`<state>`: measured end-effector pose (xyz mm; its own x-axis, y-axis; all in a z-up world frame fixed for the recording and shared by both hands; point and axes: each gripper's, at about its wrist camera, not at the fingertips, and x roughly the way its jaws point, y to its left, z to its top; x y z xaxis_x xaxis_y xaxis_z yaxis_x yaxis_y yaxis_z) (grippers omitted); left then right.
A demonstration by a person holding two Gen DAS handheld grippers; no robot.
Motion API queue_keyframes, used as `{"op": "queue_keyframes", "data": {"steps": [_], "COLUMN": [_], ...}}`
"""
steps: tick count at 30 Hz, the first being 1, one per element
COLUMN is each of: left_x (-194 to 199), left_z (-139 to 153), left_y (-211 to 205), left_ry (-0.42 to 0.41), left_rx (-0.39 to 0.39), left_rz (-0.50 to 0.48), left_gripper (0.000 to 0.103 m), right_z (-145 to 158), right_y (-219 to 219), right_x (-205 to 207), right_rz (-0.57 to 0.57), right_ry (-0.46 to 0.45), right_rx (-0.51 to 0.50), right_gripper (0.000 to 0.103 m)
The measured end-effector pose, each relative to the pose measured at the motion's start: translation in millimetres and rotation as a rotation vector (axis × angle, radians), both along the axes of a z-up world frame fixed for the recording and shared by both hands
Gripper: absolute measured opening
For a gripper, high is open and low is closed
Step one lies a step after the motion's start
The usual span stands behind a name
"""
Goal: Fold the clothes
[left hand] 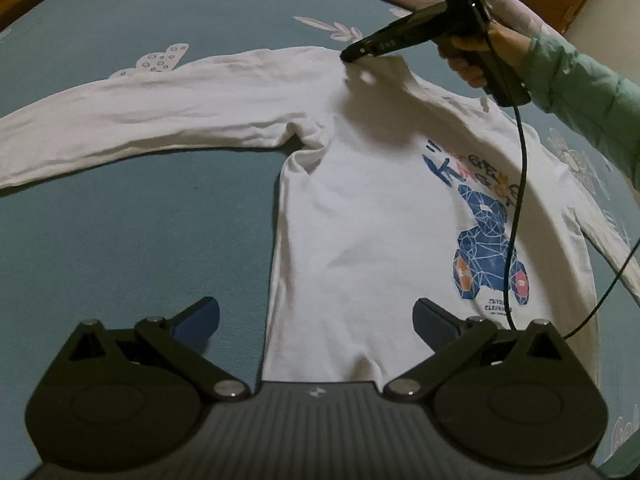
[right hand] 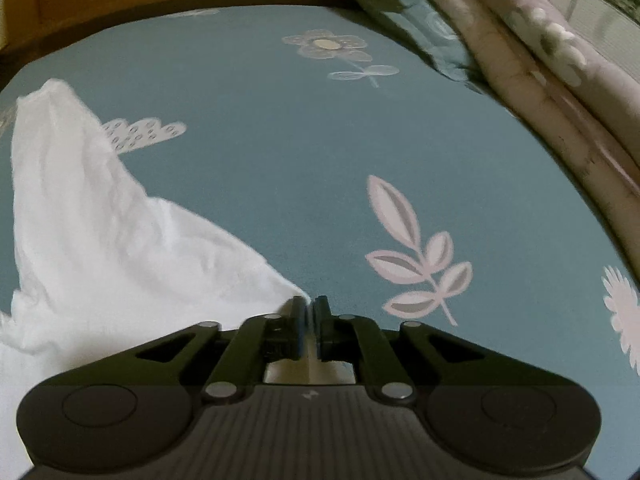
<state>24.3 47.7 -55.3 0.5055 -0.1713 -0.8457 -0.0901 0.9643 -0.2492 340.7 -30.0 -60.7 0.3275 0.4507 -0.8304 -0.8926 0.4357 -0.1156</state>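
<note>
No fold is made: the white shirt (left hand: 360, 220) lies flat on the bed (left hand: 140, 240), right gripper (left hand: 352, 55) pinching its shoulder, left gripper (left hand: 316, 320) wide over the hem.

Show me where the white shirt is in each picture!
Left wrist view: the shirt fills the middle, spread flat, bear print at right.
Right wrist view: only its sleeve and shoulder show, at left.
Shared landmark: the right gripper pinching the shirt's shoulder.
</note>
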Motion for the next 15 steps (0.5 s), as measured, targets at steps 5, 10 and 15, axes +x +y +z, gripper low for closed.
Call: {"op": "queue_keyframes", "data": {"steps": [5,10,15], "left_x": [3.9,14.8,18.4], "left_z": [12.4,12.0,-7.4], "left_y": [-15.0,-41.3,-60.0], "left_ry": [-0.046,-0.059,0.001], "left_rx": [0.003,-0.013,-0.057], "left_rz": [-0.082,-0.188,-0.246], "left_gripper": [0.102,0.102,0.102], "right_z": [41.6,94.2,136.2], "right_y": [-25.9,-77.2,-149.5], "right_x": [-16.3,-54.8,-99.0], "right_rz": [-0.082,-0.192,-0.341], "right_ry": [-0.026,-0.074,-0.071], "right_rx": [0.102,0.147,0.21], "right_gripper": [0.021,0.032,0.044]}}
